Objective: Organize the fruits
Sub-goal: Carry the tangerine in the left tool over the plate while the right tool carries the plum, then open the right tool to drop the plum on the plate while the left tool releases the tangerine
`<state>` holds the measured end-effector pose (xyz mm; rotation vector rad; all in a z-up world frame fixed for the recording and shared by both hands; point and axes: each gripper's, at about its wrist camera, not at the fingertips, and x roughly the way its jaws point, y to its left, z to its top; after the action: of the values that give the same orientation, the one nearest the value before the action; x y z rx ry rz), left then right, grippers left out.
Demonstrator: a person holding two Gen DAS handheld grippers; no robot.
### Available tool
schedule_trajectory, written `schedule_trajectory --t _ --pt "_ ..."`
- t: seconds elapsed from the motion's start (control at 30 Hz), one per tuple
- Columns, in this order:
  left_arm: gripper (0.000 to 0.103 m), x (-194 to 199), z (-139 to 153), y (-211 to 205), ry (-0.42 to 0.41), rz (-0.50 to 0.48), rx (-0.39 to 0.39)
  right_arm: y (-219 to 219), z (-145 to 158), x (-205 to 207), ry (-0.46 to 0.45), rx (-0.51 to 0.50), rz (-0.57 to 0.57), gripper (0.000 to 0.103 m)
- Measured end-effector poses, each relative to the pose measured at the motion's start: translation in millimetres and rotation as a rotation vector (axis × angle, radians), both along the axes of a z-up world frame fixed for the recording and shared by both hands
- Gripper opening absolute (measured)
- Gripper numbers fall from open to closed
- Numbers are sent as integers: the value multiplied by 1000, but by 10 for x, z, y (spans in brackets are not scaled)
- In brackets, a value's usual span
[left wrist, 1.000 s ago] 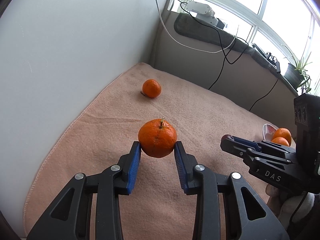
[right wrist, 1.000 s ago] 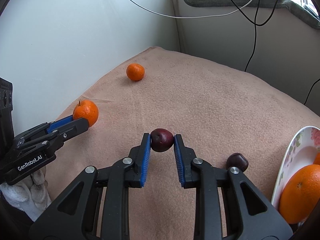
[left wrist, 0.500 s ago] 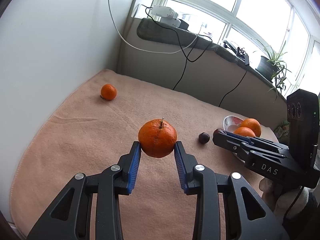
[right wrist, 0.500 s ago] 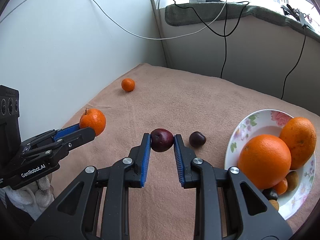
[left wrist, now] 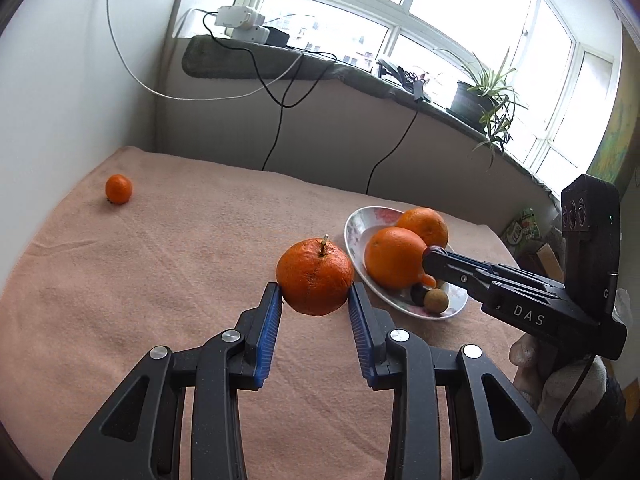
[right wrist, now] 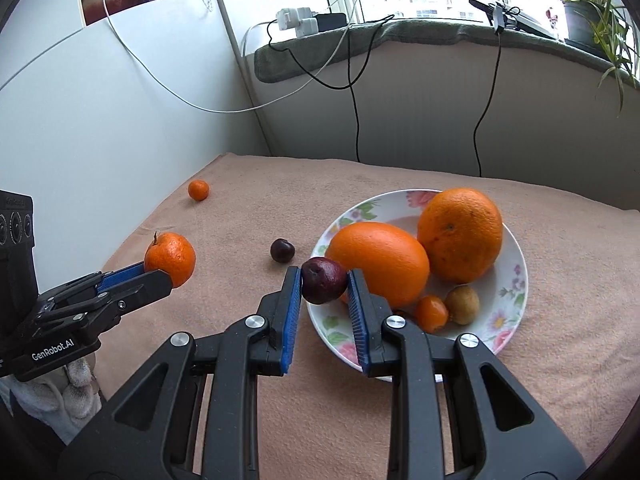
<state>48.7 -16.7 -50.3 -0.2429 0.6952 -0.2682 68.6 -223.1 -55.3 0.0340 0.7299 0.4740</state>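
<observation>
My left gripper [left wrist: 315,298] is shut on a stemmed mandarin [left wrist: 315,278], held above the cloth just left of the flowered plate [left wrist: 362,226]. From the right wrist view that same mandarin [right wrist: 170,258] hangs at the left. My right gripper [right wrist: 324,282] is shut on a dark red cherry [right wrist: 323,280] over the near left rim of the plate [right wrist: 516,280]. Two big oranges [right wrist: 380,262] and several small fruits lie on the plate. A second cherry [right wrist: 282,250] rests on the cloth left of the plate. A small mandarin [right wrist: 199,190] sits far back left.
A peach cloth [left wrist: 168,264] covers the table. A white wall runs along the left. A low ledge behind carries cables, power adapters [left wrist: 242,24] and a potted plant [left wrist: 482,96]. Gloved hands hold both grippers.
Both grippers have swung right and risen a little, each with its fruit still held. The plate has come into full view, and the right gripper now hangs over its near rim.
</observation>
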Motion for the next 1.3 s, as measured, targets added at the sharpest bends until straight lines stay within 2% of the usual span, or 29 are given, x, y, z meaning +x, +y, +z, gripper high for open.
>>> schedule_trajectory --t 0.27,0.57,0.87,1.3 --pt "33 72 45 -332 -8 -71 15 -448 13 11 2 4 -81 25" --pt "33 370 72 -601 -10 -114 45 -743 -66 127 24 13 -129 25" --pt "33 670 64 -814 -5 -143 66 -831 -138 237 40 27 -137 25" --pt "33 1008 48 -1012 14 -166 83 -745 -163 307 43 17 -90 25"
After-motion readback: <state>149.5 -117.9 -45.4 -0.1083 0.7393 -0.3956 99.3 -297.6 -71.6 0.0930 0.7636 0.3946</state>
